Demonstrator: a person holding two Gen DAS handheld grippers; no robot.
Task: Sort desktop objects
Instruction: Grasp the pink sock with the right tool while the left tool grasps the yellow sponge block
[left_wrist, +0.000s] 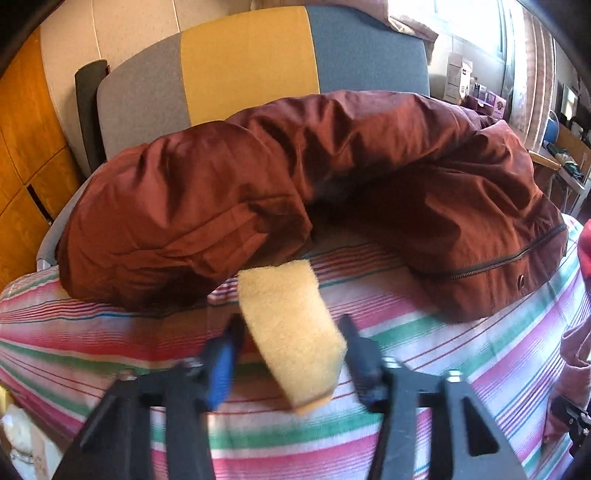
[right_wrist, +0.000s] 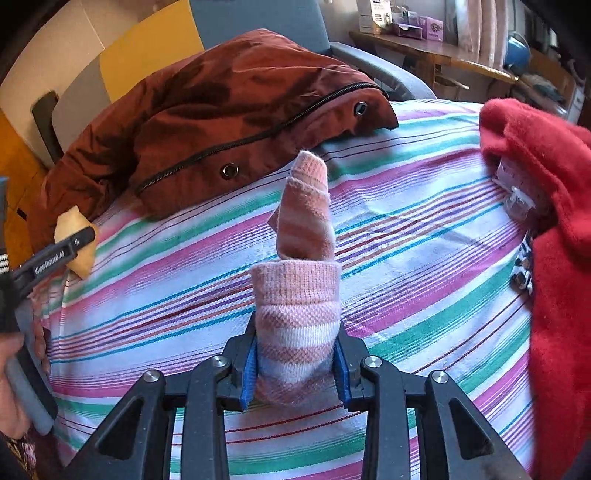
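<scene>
A yellow sponge pad (left_wrist: 288, 317) sits tilted between the fingers of my left gripper (left_wrist: 291, 343), which is shut on it just above the striped sheet (left_wrist: 443, 350). The right wrist view shows that same left gripper (right_wrist: 79, 240) at the far left, holding the sponge (right_wrist: 83, 266) near the jacket's edge. My right gripper (right_wrist: 295, 365) is shut on a pink and white striped sock (right_wrist: 299, 295). The sock's cuff is folded over, and its toe end stands up and points away from me.
A rust-brown jacket (left_wrist: 295, 177) with a zipper lies bunched across the far side of the sheet. At the right lies a red fleece garment (right_wrist: 554, 221). Behind stand a grey and yellow chair back (left_wrist: 243, 62) and a cluttered wooden desk (right_wrist: 443, 55). A hand (right_wrist: 14, 387) grips the left tool.
</scene>
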